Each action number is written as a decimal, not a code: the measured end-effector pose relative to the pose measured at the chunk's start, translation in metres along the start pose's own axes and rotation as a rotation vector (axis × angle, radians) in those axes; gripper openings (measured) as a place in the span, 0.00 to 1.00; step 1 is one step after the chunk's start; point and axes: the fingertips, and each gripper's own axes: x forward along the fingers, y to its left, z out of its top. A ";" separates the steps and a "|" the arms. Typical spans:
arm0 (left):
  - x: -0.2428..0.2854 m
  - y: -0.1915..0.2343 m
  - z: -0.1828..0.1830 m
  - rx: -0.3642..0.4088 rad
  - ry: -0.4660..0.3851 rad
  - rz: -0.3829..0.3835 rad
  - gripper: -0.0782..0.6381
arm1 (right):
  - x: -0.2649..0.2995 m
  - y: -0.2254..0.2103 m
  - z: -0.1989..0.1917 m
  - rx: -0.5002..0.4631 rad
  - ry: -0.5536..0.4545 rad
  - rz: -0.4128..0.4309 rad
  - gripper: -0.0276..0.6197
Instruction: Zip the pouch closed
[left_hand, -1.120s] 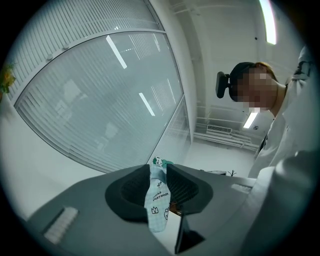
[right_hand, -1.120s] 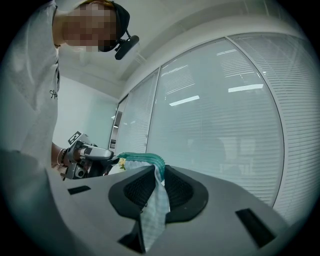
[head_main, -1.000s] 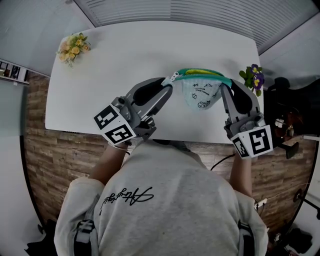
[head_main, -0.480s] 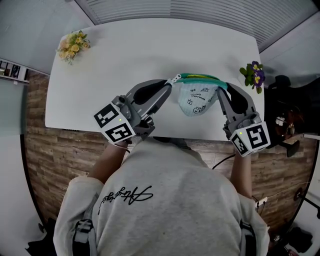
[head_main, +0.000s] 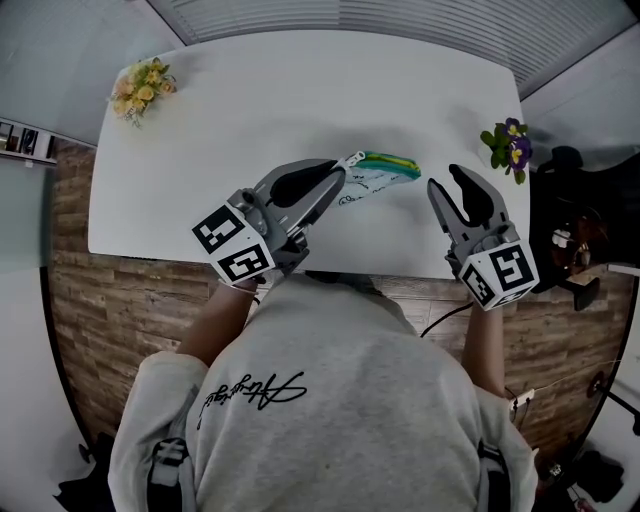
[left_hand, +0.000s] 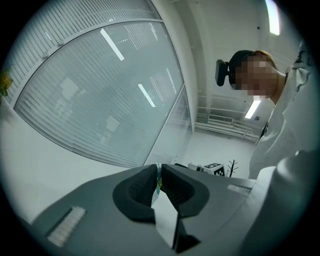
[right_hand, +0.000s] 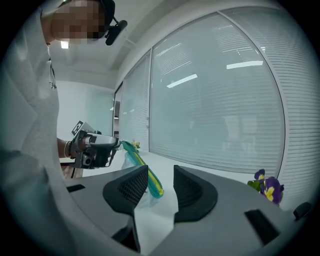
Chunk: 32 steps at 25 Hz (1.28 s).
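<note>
A white printed pouch (head_main: 372, 175) with a green and teal zip strip (head_main: 388, 161) droops onto the white table (head_main: 250, 100), held only at its left end. My left gripper (head_main: 338, 175) has closed tighter and is shut on that end; the left gripper view shows a thin edge of the pouch (left_hand: 158, 181) pinched in the left gripper (left_hand: 159, 172). My right gripper (head_main: 445, 180) stands a little to the right of the pouch's free end. Its jaws have just been opening and nothing is pressed between them. In the right gripper view the zip strip (right_hand: 150, 182) shows beyond the right gripper (right_hand: 160, 170).
Yellow flowers (head_main: 140, 88) stand at the table's far left corner and purple flowers (head_main: 508, 148) at its right edge, close to my right gripper. The table's front edge runs just under both grippers, with brown wooden flooring (head_main: 70, 290) below.
The right gripper has let go of the pouch's right end, opened and sunk a little. The pouch, stretched between both grippers before, has slumped leftward onto the table.
</note>
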 end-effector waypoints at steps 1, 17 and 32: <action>0.000 0.000 -0.001 0.006 0.004 0.004 0.15 | 0.003 0.004 0.006 -0.008 -0.004 0.010 0.28; 0.003 -0.007 -0.015 0.083 0.062 -0.008 0.15 | 0.056 0.084 0.056 0.176 -0.044 0.264 0.20; 0.003 -0.009 -0.021 0.053 0.083 -0.029 0.15 | 0.056 0.087 0.051 0.224 -0.057 0.237 0.12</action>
